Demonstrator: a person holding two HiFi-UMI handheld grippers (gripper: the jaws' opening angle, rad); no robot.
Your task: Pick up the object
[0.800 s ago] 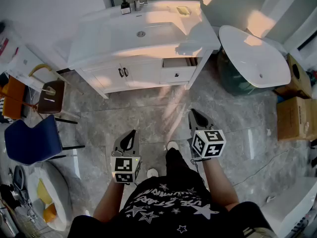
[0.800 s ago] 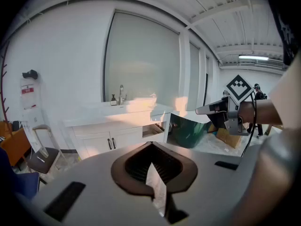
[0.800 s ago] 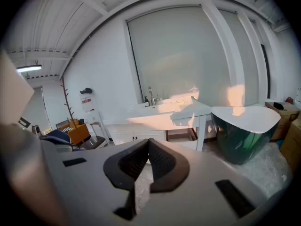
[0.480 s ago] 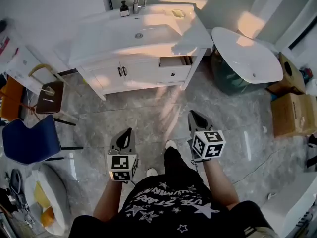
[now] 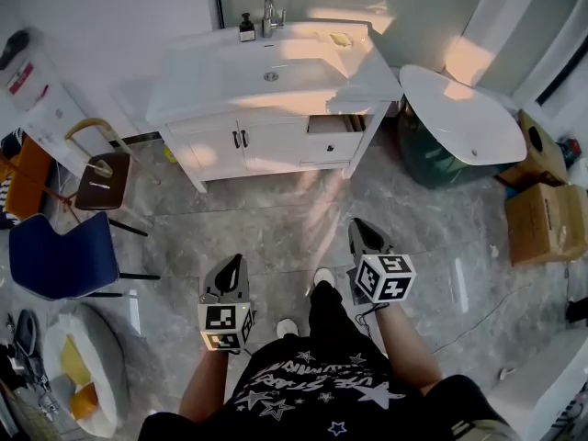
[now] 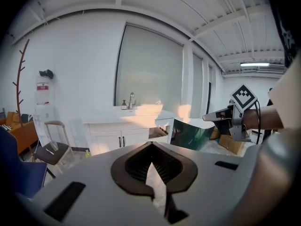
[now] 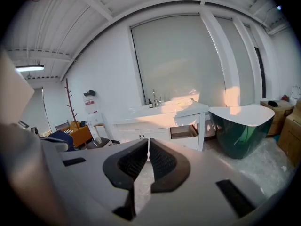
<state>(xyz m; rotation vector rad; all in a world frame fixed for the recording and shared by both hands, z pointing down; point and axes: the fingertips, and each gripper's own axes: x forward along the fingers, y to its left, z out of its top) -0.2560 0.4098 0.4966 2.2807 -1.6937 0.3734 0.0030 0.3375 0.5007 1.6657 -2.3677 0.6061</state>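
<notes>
Grey marbled floor lies under the person, who stands a few steps back from a white vanity set against the wall. Both arms are held forward at waist height. The left gripper has its jaws pressed together with nothing between them, and the right gripper is closed and empty as well. Both point towards the vanity, well short of it.

Which thing is meant to be lifted I cannot tell. The only small loose things sit on the vanity's tabletop: a dark pump bottle with a white label stands upright just beside the chrome faucet at the back edge. A pale yellow piece lies flat near the back right corner in a patch of warm sunlight — too small to make out further. Between them is the shallow white basin, its drain at the middle.

Below the top, two cabinet doors are closed and a drawer on the right stands pulled out. Right of the vanity is a dark green tub with a white inside, and beyond it cardboard boxes. To the left are a brown stool and a blue chair — both well clear of the grippers.
</notes>
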